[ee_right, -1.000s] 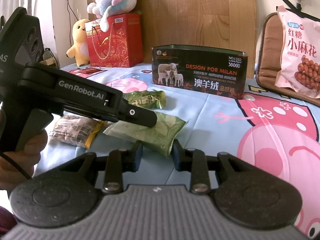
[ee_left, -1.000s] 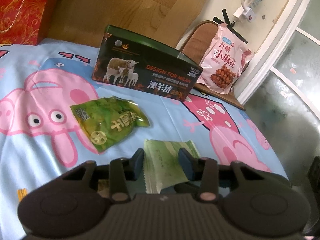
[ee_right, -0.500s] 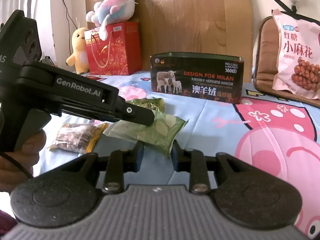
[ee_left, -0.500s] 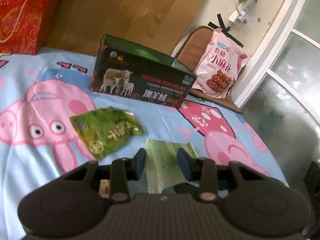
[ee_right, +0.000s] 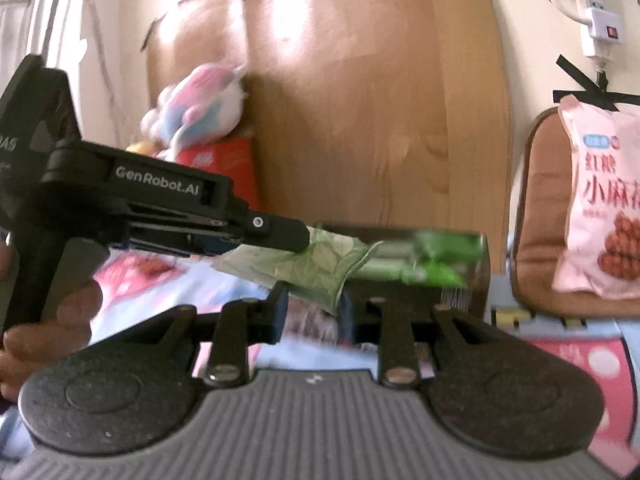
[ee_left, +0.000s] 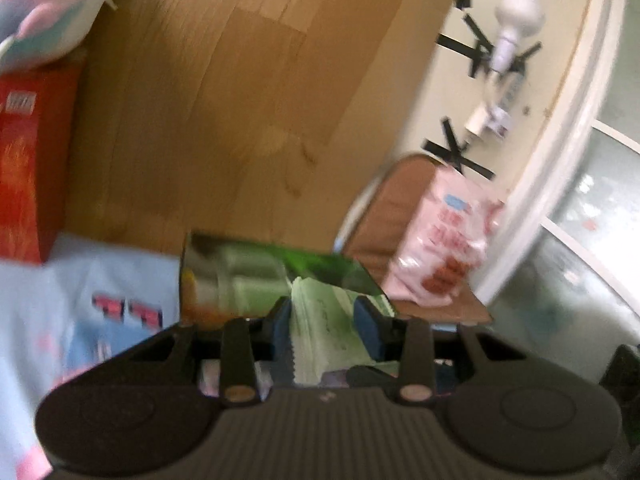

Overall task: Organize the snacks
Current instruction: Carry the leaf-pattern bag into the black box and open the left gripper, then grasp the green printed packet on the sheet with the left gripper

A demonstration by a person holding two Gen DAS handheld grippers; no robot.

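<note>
My left gripper is shut on a pale green leaf-print snack packet and holds it in the air, close to the open top of the dark tin box. In the right wrist view the left gripper carries the packet just left of the tin. My right gripper is open and empty, low behind the packet. The frames are blurred by motion.
A pink snack bag leans on a brown chair back at the right. A red gift bag with a plush toy on it stands at the left. A wooden headboard rises behind the blue cartoon sheet.
My left gripper has lifted the pale green packet off the sheet and carried it up and forward to the tin. Both cameras have tilted upward; the other packets have dropped out of view.
</note>
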